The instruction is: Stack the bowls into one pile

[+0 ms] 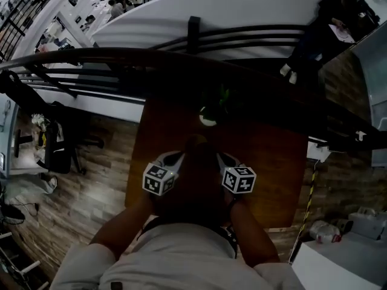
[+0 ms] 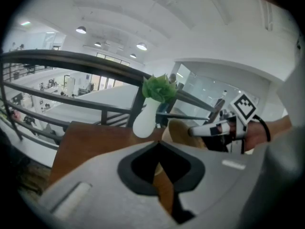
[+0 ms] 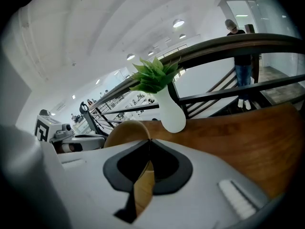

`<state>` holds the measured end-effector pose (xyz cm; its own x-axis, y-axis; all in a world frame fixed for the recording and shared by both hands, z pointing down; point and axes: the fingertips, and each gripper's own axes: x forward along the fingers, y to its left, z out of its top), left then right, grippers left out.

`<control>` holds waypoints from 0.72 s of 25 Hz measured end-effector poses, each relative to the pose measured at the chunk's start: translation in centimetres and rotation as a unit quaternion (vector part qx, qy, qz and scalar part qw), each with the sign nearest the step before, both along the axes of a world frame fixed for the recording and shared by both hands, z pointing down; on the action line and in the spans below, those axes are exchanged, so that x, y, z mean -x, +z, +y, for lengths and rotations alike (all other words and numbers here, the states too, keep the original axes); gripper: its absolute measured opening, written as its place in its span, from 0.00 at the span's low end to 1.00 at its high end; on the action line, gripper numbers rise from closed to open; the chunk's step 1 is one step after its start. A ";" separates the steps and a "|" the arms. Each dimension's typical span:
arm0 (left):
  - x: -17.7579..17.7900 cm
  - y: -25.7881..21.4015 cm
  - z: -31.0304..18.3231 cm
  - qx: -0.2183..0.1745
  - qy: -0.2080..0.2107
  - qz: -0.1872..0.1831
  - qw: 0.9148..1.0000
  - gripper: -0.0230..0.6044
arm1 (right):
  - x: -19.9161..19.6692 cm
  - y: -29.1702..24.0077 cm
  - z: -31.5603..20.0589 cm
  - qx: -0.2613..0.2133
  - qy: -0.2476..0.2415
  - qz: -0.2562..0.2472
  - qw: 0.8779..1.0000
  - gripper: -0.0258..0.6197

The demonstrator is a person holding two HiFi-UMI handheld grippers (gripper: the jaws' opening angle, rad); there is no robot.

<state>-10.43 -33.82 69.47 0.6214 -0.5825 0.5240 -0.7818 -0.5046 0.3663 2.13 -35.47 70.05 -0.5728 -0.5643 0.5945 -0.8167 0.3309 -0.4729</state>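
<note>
Clamping the wooden bowl point(image 3: 125, 130) from both sides: left gripper point(image 2: 158, 144) is pinched on one edge of the rim, right gripper point(image 3: 148, 141) on the opposite edge. The bowl is between the two, over the brown table point(image 1: 272, 162); can't tell if it touches the top. Beyond it, a white vase point(image 2: 145, 120) with green leaves stands on the table. Dark railing point(image 2: 71, 58) behind that.

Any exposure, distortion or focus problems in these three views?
Head view: underexposed, the bowl barely separates from the dark table. Left gripper view: fisheye vignette, near jaws soft, vase fairly sharp. Right gripper view: same, with the railing bowed.
</note>
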 end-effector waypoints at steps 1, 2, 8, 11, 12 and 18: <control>0.1 0.4 -0.2 0.002 -0.003 0.000 1.000 0.04 | 0.1 0.5 -0.3 0.003 -0.001 -0.001 1.000 0.07; 0.2 0.9 -0.5 0.005 -0.006 0.001 1.000 0.04 | 0.2 1.0 -0.6 0.006 -0.002 -0.001 1.000 0.07; 0.2 3.5 -1.0 0.031 -0.005 -0.004 0.999 0.04 | 0.7 3.4 -2.3 0.020 -0.005 -0.003 1.000 0.07; 0.1 4.7 -1.5 0.034 -0.011 0.001 0.999 0.04 | 0.7 4.5 -2.9 0.025 -0.005 -0.003 1.000 0.07; 0.1 4.8 -1.9 0.035 -0.012 0.003 0.999 0.04 | 0.7 4.9 -3.1 0.028 -0.005 -0.003 1.000 0.07; 0.2 6.3 -4.1 0.039 -0.015 0.006 0.999 0.04 | 1.6 6.9 -4.8 0.040 -0.013 0.002 0.999 0.07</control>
<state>-10.64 -37.96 75.74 0.6107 -0.5587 0.5612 -0.7915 -0.4514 0.4119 0.48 -40.26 76.95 -0.5843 -0.4994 0.6397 -0.8101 0.3128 -0.4958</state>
